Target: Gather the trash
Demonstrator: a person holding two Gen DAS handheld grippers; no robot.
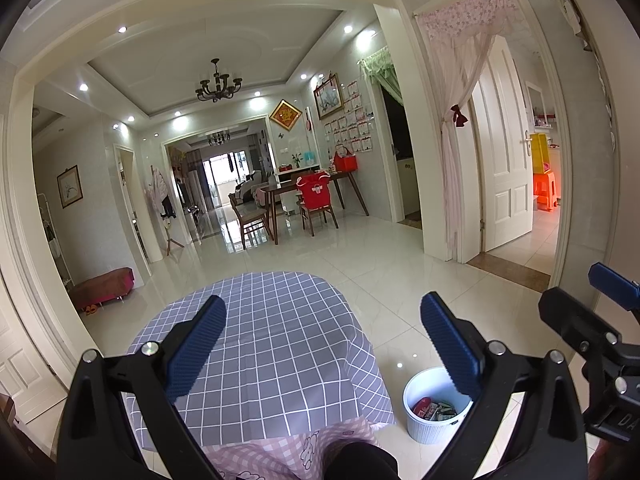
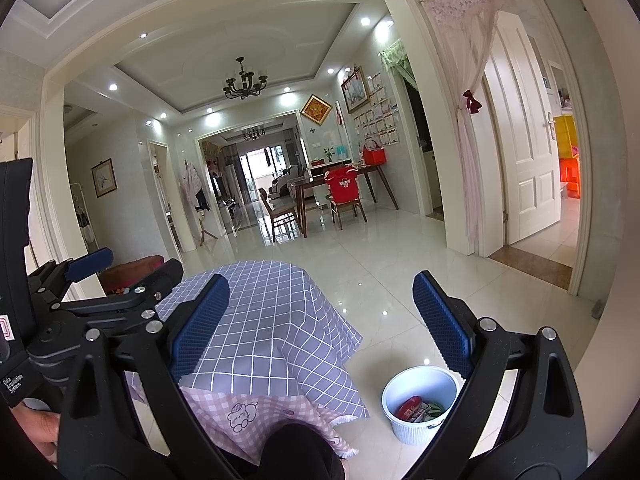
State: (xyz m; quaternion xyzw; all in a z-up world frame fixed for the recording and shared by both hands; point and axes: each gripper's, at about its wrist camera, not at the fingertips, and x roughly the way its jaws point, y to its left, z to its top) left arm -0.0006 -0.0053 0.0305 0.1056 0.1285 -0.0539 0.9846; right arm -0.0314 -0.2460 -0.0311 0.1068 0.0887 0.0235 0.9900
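A white ribbed trash bin (image 1: 428, 424) (image 2: 416, 424) stands on the tiled floor to the right of a small table. Inside it lie a red wrapper (image 1: 422, 406) (image 2: 410, 404) and several other packets. My left gripper (image 1: 324, 344) is open above the table's grey checked cloth (image 1: 272, 344), nothing between its blue pads. My right gripper (image 2: 320, 320) is open too, held over the table's right edge, empty. In the left wrist view the right gripper (image 1: 600, 320) shows at the far right; in the right wrist view the left gripper (image 2: 112, 280) shows at the left.
A pink checked cloth (image 2: 256, 412) hangs under the grey one. A dark knee (image 2: 296, 452) is at the bottom. Beyond lie glossy floor tiles (image 1: 360, 252), a dining table with chairs (image 1: 304, 196), a red bench (image 1: 104, 286) at left and an open white door (image 1: 504, 152) at right.
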